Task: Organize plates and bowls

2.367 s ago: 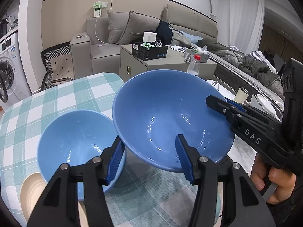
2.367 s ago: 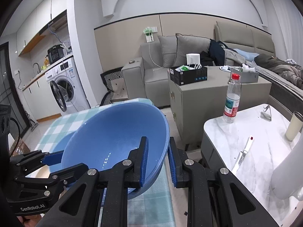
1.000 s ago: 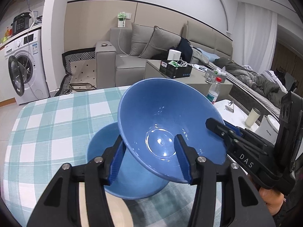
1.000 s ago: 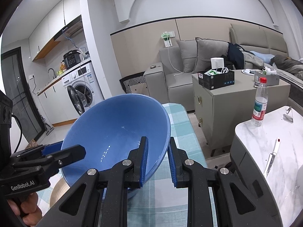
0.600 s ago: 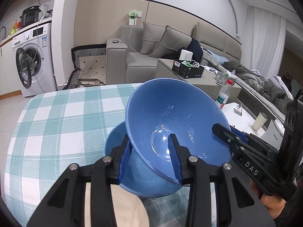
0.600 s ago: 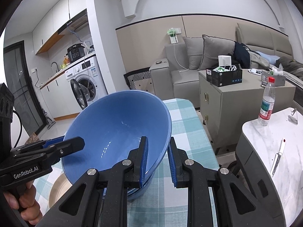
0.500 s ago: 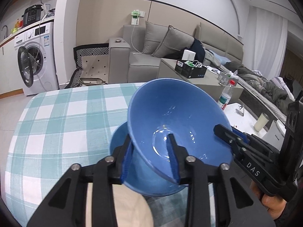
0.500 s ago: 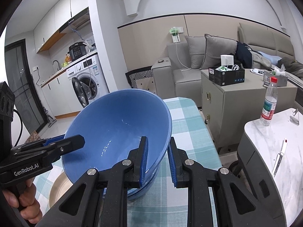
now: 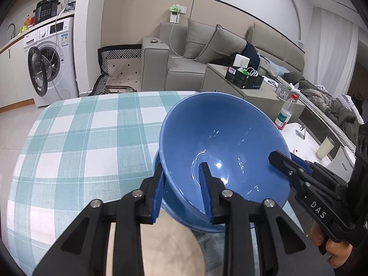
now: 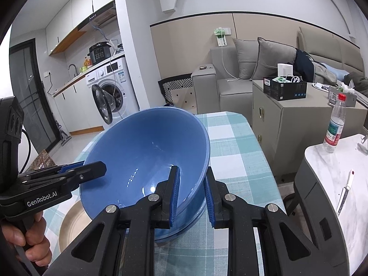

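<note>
Bowls are nesting on the checked tablecloth: the large blue bowl is sitting tilted in a second blue bowl underneath. At seven o'clock of them a beige plate is lying. The left gripper, whose jaws have just been closing, is pinching the large bowl's near rim. At four o'clock the right gripper is clamping the rim narrowly.
</note>
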`<move>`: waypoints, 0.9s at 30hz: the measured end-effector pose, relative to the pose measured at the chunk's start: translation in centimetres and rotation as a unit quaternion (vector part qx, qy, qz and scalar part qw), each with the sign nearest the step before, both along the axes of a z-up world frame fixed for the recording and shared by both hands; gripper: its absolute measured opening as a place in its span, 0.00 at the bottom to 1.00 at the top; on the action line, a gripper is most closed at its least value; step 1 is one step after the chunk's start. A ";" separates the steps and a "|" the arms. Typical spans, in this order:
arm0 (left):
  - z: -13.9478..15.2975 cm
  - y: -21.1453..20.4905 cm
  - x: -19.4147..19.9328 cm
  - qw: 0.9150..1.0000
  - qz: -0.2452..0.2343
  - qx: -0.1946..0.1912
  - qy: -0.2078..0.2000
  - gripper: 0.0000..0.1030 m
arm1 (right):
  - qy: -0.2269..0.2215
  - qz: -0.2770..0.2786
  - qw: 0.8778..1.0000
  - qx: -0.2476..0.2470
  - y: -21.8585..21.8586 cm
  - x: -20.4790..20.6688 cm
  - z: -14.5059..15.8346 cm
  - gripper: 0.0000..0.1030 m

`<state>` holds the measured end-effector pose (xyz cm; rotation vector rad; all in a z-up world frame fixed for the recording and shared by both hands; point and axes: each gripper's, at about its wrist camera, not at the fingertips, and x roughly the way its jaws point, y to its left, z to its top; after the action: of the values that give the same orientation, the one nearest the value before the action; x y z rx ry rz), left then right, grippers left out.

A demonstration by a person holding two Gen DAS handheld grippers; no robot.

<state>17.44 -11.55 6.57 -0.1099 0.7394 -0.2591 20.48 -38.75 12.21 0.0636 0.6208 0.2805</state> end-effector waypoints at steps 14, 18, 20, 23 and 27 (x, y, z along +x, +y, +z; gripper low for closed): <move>-2.0 0.4 0.7 0.999 0.008 0.015 0.027 0.27 | 0.028 0.008 0.999 -0.038 1.6 0.4 -1.8 0.21; -2.5 0.6 0.9 0.999 0.009 0.015 0.032 0.27 | 0.031 0.009 0.998 -0.047 1.9 0.5 -2.2 0.22; -2.6 0.5 0.9 0.999 0.008 0.019 0.033 0.27 | 0.031 0.007 0.998 -0.050 1.9 0.6 -2.3 0.22; -2.7 0.5 1.0 0.999 0.008 0.020 0.034 0.27 | 0.034 0.008 0.998 -0.050 1.9 0.7 -2.4 0.22; -3.0 0.3 1.2 0.999 0.006 0.024 0.039 0.27 | 0.034 0.006 0.998 -0.053 1.8 0.7 -2.4 0.22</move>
<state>18.63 -11.26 3.61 -0.0795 0.8210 -0.2271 21.22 -36.90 9.79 -0.0320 0.7034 0.2579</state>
